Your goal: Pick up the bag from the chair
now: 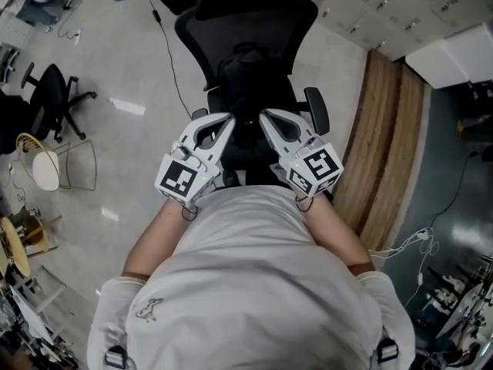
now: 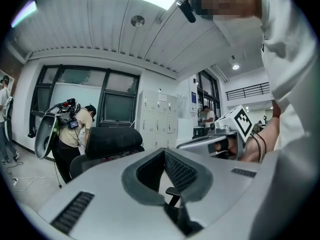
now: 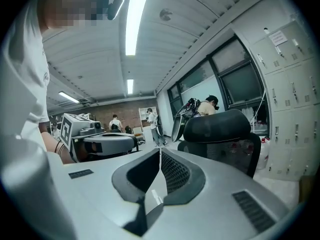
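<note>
Your left grey two-jaw gripper (image 1: 224,122) and right grey two-jaw gripper (image 1: 268,118) hover side by side before your chest, each with its jaws pressed together on nothing; the soft black bag (image 1: 246,74) lies at twelve o'clock on the seat of the black mesh office chair (image 1: 231,28), just beyond both tips, untouched.

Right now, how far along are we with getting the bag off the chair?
Nothing looks done yet: the bag, dark and hard to make out, seems to sit untouched on the chair. Nothing is in hand: the left claw and right claw are both shut and empty, side by side above the seat. What is left: open a claw, reach down, grip the bag and lift it.
</note>
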Demonstrator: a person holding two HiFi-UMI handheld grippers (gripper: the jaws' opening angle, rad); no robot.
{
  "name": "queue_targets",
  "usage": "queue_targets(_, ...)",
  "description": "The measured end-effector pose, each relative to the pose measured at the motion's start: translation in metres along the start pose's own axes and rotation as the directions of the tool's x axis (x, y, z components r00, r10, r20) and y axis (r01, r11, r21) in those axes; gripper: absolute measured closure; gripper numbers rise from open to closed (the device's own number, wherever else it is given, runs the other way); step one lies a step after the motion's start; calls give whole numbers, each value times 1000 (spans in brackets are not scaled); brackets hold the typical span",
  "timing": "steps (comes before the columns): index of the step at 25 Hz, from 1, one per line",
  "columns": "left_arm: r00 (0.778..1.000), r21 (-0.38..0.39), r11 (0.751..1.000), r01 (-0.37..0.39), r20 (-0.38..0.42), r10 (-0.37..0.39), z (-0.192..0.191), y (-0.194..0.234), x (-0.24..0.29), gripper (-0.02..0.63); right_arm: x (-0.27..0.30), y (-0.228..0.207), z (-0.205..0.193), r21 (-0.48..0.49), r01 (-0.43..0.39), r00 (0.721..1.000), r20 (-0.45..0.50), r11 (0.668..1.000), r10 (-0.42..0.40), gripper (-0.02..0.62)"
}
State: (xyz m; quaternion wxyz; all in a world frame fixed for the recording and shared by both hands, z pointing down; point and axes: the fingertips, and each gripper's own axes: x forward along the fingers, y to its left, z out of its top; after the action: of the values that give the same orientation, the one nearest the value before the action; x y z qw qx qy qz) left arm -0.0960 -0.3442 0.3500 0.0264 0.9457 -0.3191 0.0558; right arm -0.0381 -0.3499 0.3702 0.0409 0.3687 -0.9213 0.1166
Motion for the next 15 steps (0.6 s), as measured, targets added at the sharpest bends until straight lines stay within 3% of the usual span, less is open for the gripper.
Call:
queue_targets(5,1000,24,999,-26,-15,27,-5,16,25,598,22,-30,-1,15,-36,999,-22,999,36,560)
queue_targets(15,996,-12,997,-74,-51,73,-13,53,87,598,64,-101,-13,116,-97,991,-79,988,106,557)
